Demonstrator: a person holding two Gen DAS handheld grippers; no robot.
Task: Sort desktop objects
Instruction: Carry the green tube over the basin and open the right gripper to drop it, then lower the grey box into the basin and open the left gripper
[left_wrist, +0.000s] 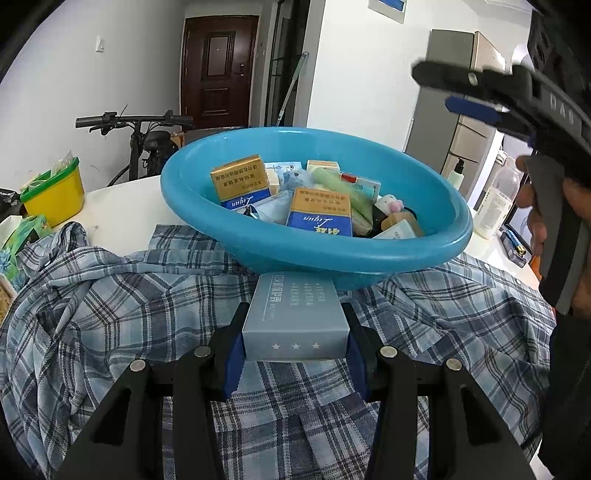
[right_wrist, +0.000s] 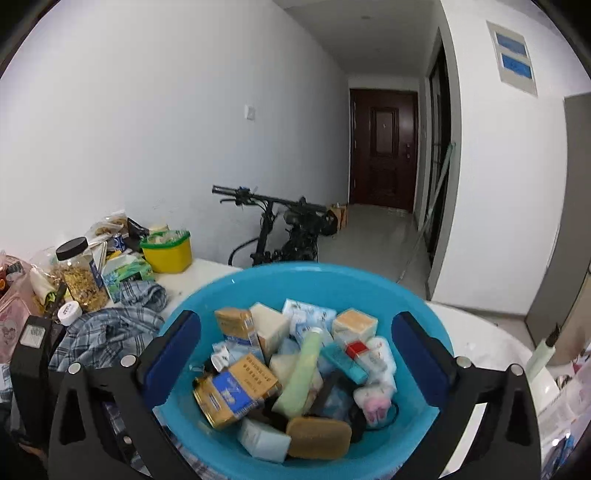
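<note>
Between the blue pads of the left tool (left_wrist: 295, 354) sits a grey box (left_wrist: 295, 317), held at its two sides, with three small stars on the end that faces the camera. Under it lies a checked shirt (left_wrist: 110, 302), spread over the white tabletop (left_wrist: 122, 218). Just behind the box stands a blue basin (left_wrist: 258, 254), partly on the shirt. It is filled with small things: two gold and blue packs (left_wrist: 238, 182), a pale green tube (left_wrist: 343, 188), other small boxes and packets.

At the right edge of the left wrist view a hand (left_wrist: 535, 206) grips the handle of the right tool (left_wrist: 454, 88), which is raised above the basin's far right side. In the right wrist view this tool (right_wrist: 295, 354) is wide, with nothing between its pads; it hangs over the basin (right_wrist: 177, 424), and the things inside show between the two fingers. A brown sponge (right_wrist: 319, 437) lies at the near rim, a pink and white item (right_wrist: 375, 400) beside it.

On the left part of the tabletop stand a yellow tub (right_wrist: 168, 251) with green rim, a jar (right_wrist: 79, 275) with black lid, and a green tissue pack (right_wrist: 125, 273). A bicycle (right_wrist: 280, 229) is parked behind the tabletop, near the wall.
</note>
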